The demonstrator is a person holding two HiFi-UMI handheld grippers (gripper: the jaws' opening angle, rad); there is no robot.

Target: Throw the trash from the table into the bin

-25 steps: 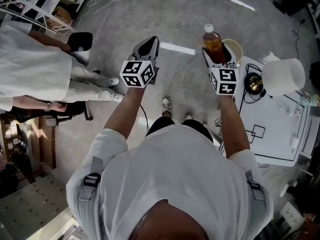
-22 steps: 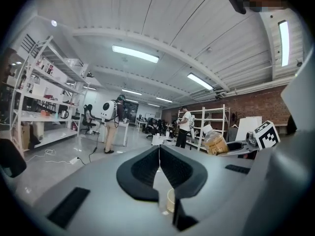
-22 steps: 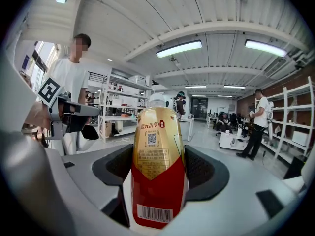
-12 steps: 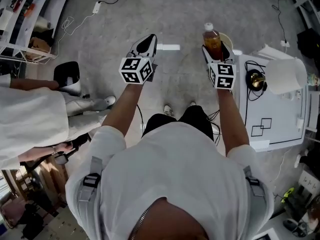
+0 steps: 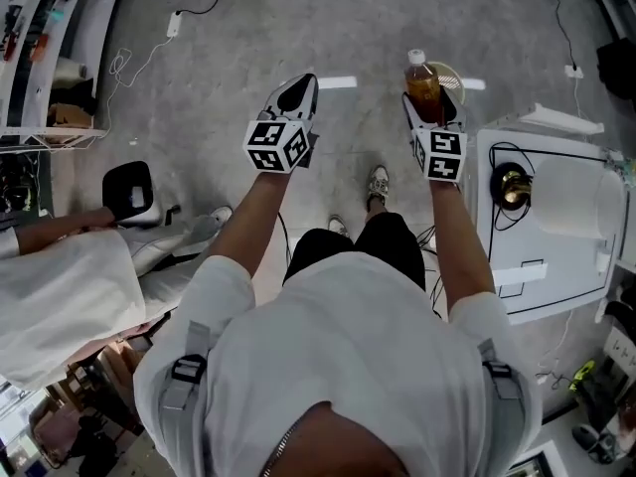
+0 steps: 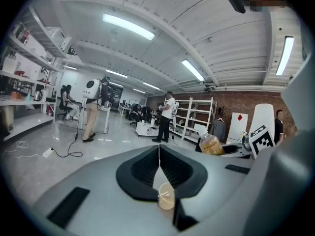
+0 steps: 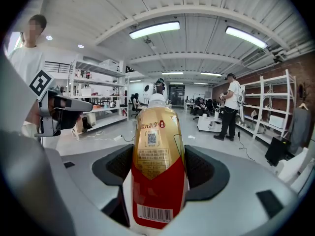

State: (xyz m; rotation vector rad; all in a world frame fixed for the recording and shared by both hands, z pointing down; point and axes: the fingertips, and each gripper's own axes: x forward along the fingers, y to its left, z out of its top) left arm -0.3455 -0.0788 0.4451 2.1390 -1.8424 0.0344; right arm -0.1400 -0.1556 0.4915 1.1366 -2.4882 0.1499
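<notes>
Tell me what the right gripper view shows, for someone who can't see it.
The right tool is clamped on a plastic bottle with a gold and red label and a white cap. Behind it is a big room with white metal shelves and a standing person in a white shirt.

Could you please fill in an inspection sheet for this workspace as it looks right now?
Surface: white table at right, black outlines marked on it.
Job's things: tea bottle, white cap; round pale container on floor beyond it, possibly the bin.
Clutter: white roll and round brass-coloured object on table.
Grippers: left gripper shut, empty; right gripper shut on tea bottle.
Cables: black cable on table; power strip with cords on floor.
Surroundings: person in white at left.
</notes>
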